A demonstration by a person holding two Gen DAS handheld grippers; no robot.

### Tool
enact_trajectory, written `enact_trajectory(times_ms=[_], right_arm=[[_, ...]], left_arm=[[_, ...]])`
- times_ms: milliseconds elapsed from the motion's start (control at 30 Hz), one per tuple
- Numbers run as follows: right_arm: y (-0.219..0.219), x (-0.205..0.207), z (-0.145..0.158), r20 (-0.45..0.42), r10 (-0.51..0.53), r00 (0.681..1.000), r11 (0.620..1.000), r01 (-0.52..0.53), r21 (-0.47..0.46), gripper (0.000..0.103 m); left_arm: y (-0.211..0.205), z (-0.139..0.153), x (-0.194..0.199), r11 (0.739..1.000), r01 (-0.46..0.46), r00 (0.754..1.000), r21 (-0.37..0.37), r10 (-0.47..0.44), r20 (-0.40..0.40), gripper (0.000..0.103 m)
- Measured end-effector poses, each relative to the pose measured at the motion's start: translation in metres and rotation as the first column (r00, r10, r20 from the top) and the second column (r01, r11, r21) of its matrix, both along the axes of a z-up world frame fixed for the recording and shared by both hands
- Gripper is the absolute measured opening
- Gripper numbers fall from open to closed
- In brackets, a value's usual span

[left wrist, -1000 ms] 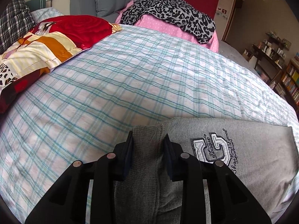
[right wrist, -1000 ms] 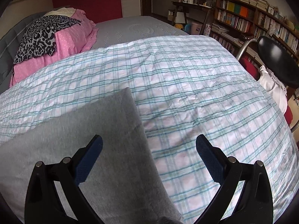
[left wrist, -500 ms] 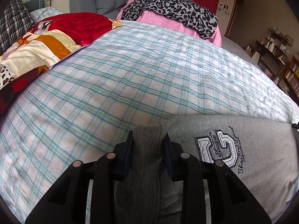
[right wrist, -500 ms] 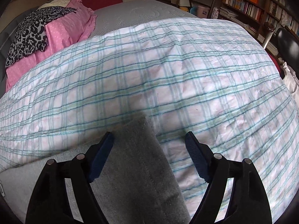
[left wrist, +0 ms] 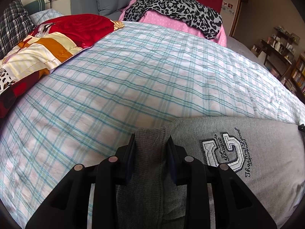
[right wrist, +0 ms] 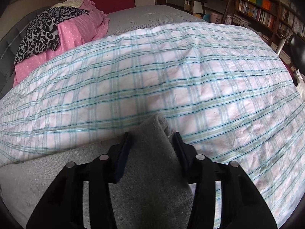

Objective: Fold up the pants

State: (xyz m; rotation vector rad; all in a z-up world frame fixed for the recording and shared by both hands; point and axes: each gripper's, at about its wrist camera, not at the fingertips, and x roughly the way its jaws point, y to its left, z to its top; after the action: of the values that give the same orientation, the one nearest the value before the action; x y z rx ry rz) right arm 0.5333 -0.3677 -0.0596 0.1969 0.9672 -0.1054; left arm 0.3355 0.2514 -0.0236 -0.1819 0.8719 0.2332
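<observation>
One pair of grey pants (left wrist: pixel 257 152) on the plaid bedspread (left wrist: pixel 133 80); two grippers: left gripper (left wrist: pixel 151 145) clamps the ribbed waistband, right gripper (right wrist: pixel 152 141), jaws just closing, pinches a hem corner.

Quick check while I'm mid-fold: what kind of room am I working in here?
Most likely a lived-in bedroom. The grey pants lie on a bed with a checked cover, pillows are piled at the headboard end, and bookshelves line the far wall.

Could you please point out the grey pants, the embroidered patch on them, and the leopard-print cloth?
grey pants (right wrist: pixel 148 171): right wrist view, leg end.
embroidered patch (left wrist: pixel 223 152): left wrist view, white letters.
leopard-print cloth (left wrist: pixel 177 5): left wrist view, its middle.
</observation>
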Motion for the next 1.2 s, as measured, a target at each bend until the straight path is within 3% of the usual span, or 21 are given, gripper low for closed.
enact_trajectory(times_ms=[33,133,633,900,1200], right_arm=[[0.000,-0.003,0.003,0.006,-0.004,1.000,1.000,0.004,0.005,0.018],[-0.001,-0.014,0.015,0.050,-0.005,0.999,1.000,0.005,0.004,0.010],[0.020,-0.115,0.096,0.228,0.046,0.972,0.984,-0.004,-0.180,0.010],[0.006,-0.203,0.133,0.356,0.023,0.934,0.993,0.021,-0.118,0.010],[-0.018,-0.298,0.129,0.409,-0.068,0.910,0.997,0.081,-0.015,0.010]], left_arm=[[-0.001,0.000,0.000,1.000,0.000,1.000,0.004,0.000,0.001,0.030],[-0.002,0.002,-0.002,1.000,0.002,1.000,0.014,-0.002,0.009,0.030],[-0.005,0.016,-0.015,0.999,-0.013,0.996,0.034,0.010,0.093,0.030],[0.000,0.040,-0.048,0.998,0.004,0.983,-0.058,0.007,0.184,0.029],[-0.009,0.073,-0.132,0.996,0.072,0.953,-0.061,-0.051,0.298,0.029]])
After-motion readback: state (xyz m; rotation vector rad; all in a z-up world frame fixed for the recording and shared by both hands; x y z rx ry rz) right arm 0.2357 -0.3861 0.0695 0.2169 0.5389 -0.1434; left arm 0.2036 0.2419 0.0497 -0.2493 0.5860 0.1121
